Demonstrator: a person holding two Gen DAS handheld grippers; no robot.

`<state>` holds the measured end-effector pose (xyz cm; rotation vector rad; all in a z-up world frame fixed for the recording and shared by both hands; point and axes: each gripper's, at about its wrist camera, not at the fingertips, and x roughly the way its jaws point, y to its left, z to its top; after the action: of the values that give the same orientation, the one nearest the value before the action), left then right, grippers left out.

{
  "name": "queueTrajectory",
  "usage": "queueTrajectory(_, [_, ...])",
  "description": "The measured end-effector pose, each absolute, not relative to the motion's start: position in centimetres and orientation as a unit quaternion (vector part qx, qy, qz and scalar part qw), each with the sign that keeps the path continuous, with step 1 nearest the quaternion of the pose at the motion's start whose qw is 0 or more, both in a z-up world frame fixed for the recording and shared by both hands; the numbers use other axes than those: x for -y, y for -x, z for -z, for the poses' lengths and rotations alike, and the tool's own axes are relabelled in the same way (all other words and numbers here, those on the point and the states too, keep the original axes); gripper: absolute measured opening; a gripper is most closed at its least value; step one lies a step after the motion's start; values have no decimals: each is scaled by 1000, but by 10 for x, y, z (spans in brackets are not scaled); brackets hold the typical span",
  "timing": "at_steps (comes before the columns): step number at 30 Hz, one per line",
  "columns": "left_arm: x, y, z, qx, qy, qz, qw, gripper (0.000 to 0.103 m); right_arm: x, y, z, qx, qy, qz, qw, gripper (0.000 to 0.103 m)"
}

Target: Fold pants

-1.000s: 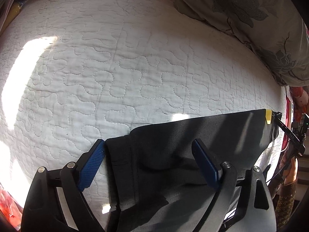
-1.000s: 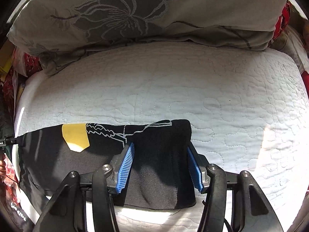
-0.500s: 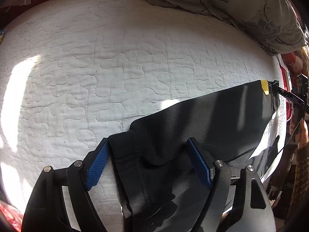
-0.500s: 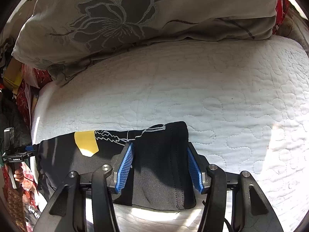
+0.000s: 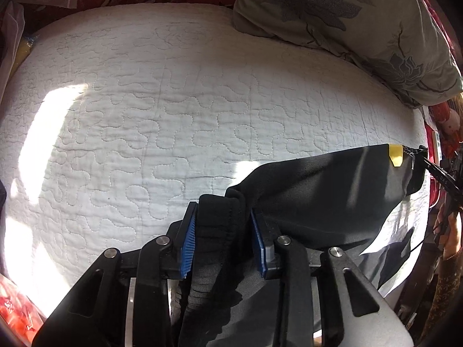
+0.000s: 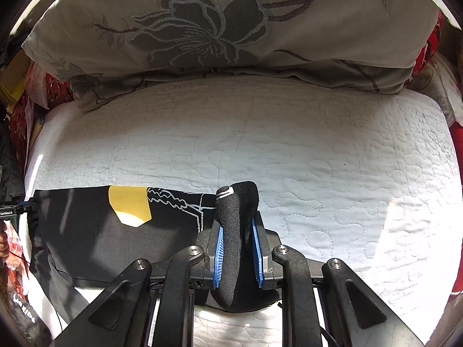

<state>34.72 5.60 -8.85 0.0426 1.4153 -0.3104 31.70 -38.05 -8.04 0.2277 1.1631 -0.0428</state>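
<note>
L fingers (image 5: 222,231) closing, pinching pants (image 5: 324,196) waistband | R fingers (image 6: 238,245) closing, pinching hem | quilt (image 6: 318,150)

There was one pair of black pants (image 5: 332,190), and it carried one yellow patch (image 6: 130,206). There were two grippers: the left gripper (image 5: 222,231) and the right gripper (image 6: 237,245). Each gripper had two fingers, and each finger bore one blue pad (image 5: 188,243), which made four pads across both views. There was one white quilt (image 5: 173,115) under everything. There was one grey pillow (image 6: 231,23), and one large dark flower (image 6: 202,31) showed on its near face. Several red printed cloths lay at the edges; their number could not be told.
</note>
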Motion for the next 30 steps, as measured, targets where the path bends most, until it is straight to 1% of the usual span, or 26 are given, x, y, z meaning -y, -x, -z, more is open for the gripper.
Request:
queueTrajectory(4, [-47, -329, 69, -615, -49, 115, 779, 31, 372, -300, 58, -523, -85, 22, 848, 17])
queueTrajectory(5, [-63, -319, 59, -607, -55, 111, 785, 31, 370, -295, 52, -517, -79, 25, 852, 17])
queueTrajectory(11, [-67, -274, 16, -542, -91, 73, 832, 31, 351, -260, 23, -478, -41, 36, 877, 17])
queueTrajectory(15, [-71, -243, -3, -514, -95, 58, 850, 31, 342, -225, 12, -457, -27, 44, 888, 17])
queueTrajectory(19, [-84, -208, 13, -503, -90, 49, 858, 31, 334, -185, 11, -439, -16, 47, 897, 17])
queueTrajectory(23, [-91, -179, 26, -508, -87, 46, 856, 31, 325, -144, 24, -436, -15, 45, 899, 17])
queueTrajectory(28, [-109, -149, 64, -554, -75, 44, 828, 31, 307, -100, 52, -446, 22, 41, 894, 19])
queueTrajectory(29, [-113, -143, 73, -566, -71, 45, 820, 31, 302, -92, 57, -447, 36, 43, 893, 22])
queueTrajectory(30, [-117, -138, 80, -574, -69, 39, 815, 31, 299, -83, 62, -446, 49, 44, 892, 23])
